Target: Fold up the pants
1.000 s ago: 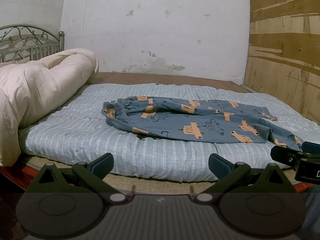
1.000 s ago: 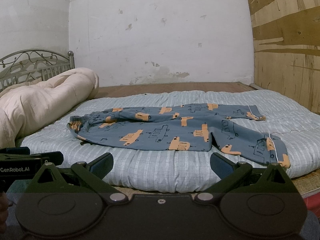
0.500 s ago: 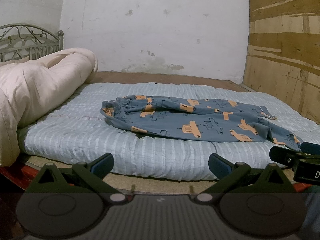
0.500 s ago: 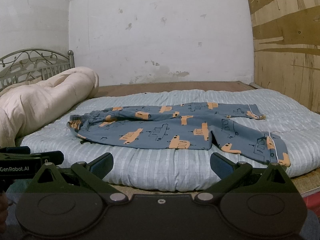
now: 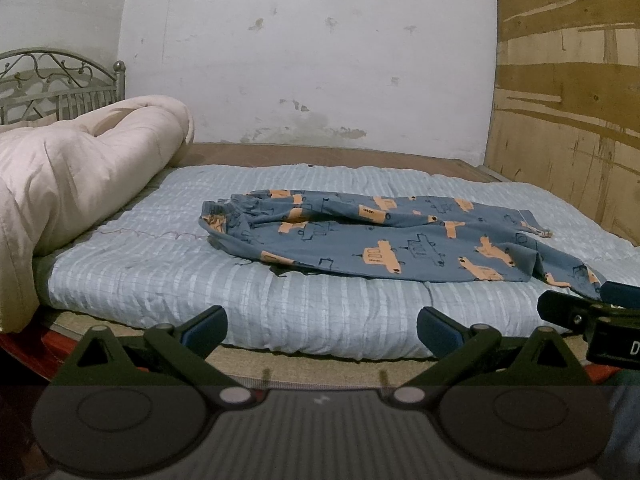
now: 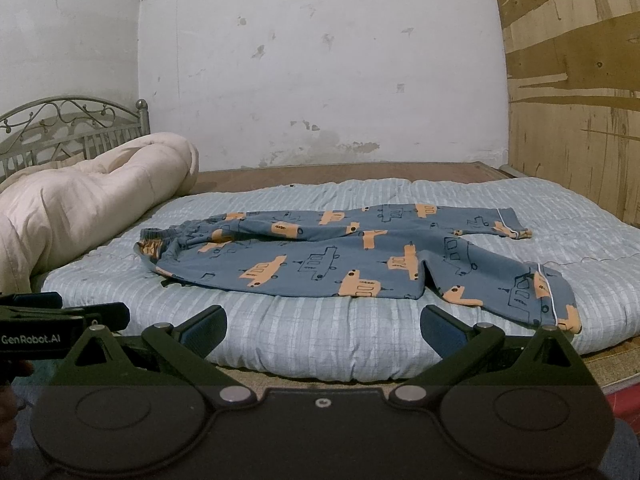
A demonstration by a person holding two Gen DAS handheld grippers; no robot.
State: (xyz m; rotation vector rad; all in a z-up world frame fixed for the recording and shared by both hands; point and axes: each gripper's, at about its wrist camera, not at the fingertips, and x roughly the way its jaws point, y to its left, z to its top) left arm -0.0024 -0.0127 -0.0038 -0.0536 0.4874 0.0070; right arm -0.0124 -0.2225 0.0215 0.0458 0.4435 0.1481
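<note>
Blue pants [image 5: 384, 240] with orange vehicle prints lie spread flat on the pale blue mattress pad [image 5: 168, 264], waistband to the left, legs to the right. They also show in the right wrist view [image 6: 352, 260]. My left gripper [image 5: 322, 326] is open and empty, short of the bed's near edge. My right gripper [image 6: 323, 326] is open and empty, also short of the near edge. Each gripper shows at the side of the other's view: the right gripper [image 5: 588, 312] and the left gripper [image 6: 60, 320].
A rolled cream duvet [image 5: 80, 184] lies along the left side of the bed, before a metal headboard [image 5: 48, 80]. A white wall [image 5: 304, 48] stands behind and wooden panelling [image 5: 568, 120] at the right. Bare wooden bed base [image 6: 360, 172] shows beyond the pad.
Both views have shifted slightly; the bed and pants sit a little lower and closer in frame. The pants have not moved. Both grippers stay open.
</note>
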